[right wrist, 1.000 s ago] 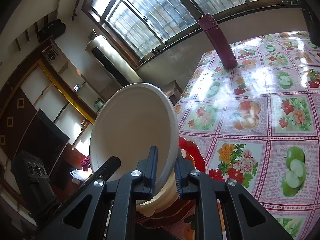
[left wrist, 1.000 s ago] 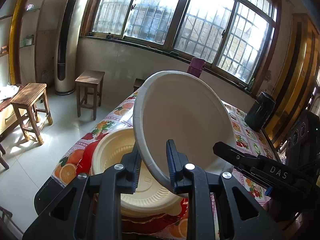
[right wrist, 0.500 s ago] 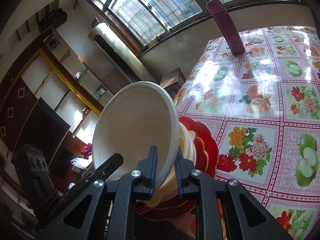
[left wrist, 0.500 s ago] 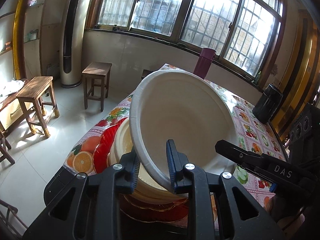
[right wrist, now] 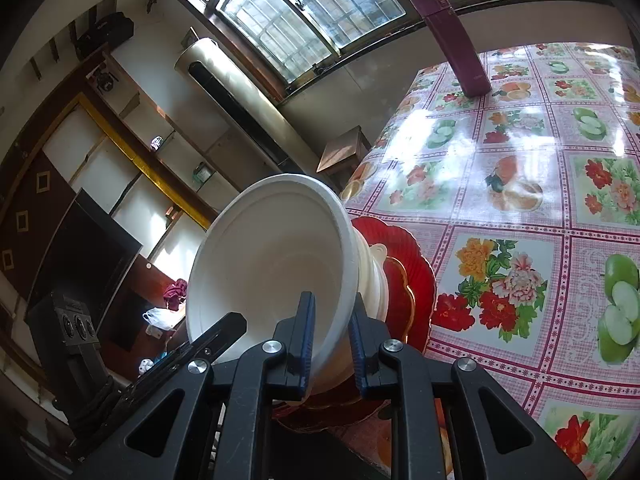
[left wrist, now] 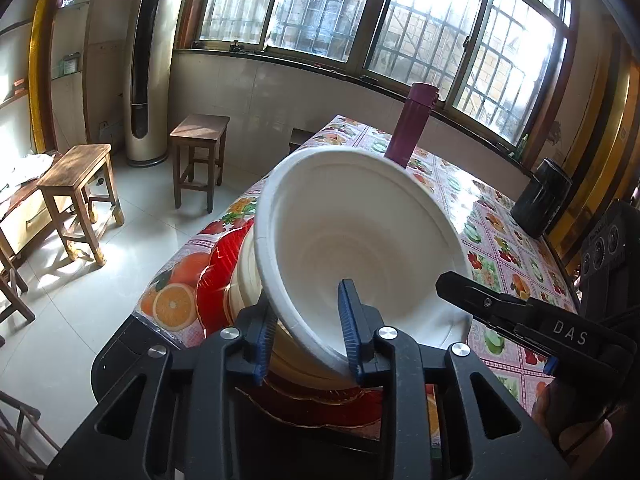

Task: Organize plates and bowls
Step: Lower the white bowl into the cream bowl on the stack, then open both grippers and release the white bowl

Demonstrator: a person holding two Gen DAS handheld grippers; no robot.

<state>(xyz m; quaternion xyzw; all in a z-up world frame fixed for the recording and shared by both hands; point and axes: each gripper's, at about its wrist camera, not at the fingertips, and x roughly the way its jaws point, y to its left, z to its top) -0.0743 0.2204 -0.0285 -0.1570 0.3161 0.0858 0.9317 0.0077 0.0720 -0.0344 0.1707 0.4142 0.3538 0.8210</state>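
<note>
My left claw [left wrist: 307, 326] was easing its jaws apart, the white bowl's [left wrist: 360, 236] rim between them, the pads no longer pinching. The bowl sat tilted on a cream stack [left wrist: 248, 276], red plates [left wrist: 214, 280] underneath, all at the corner of the fruit-print tablecloth [left wrist: 500, 240]. My right claw [left wrist: 452, 284] reached to the bowl's far rim. A maroon flask [left wrist: 412, 128] stood behind.
</note>
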